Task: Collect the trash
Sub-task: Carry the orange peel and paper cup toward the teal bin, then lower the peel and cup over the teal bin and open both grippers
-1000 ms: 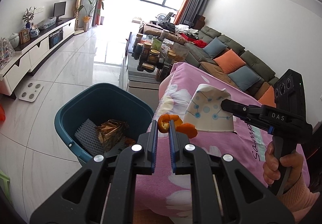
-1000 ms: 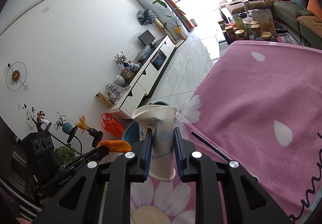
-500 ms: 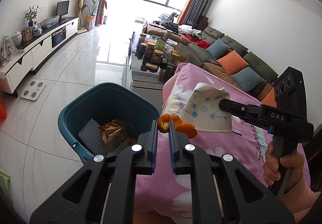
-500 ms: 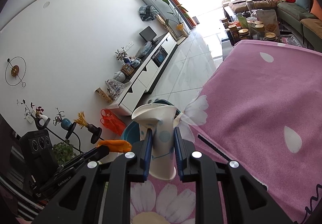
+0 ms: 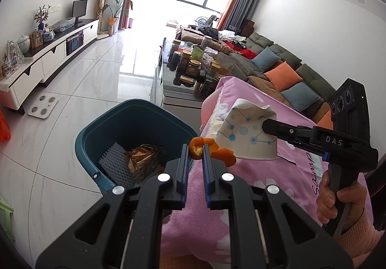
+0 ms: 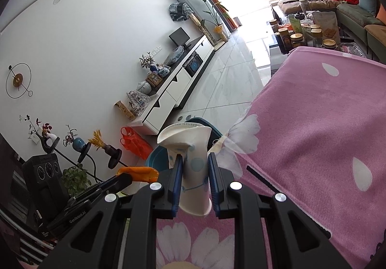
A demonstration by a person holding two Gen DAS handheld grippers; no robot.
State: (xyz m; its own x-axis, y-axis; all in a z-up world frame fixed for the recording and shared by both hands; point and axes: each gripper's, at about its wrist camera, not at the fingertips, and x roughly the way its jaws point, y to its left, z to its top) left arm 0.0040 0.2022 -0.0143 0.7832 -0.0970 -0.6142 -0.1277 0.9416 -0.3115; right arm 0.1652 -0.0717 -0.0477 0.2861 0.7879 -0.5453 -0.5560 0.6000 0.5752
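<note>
The teal plastic bin (image 5: 135, 129) stands on the tiled floor just beside the table with the pink flowered cloth (image 5: 284, 187), and it already holds a grey ridged pad (image 5: 115, 162) and a crumpled golden-brown wrapper (image 5: 144, 158), so I judge part of the trash is collected. My left gripper (image 5: 194, 160) pinches a curled, waxy orange peel (image 5: 200, 145) over the near edge of the bin. My right gripper (image 6: 194, 172) squeezes a thin white paper cup (image 6: 193, 162) with blue dots, its rim crushed flat, over the edge of the cloth beside the bin. I think both pieces must yet be dropped in; no other trash shows on the woven cloth
</note>
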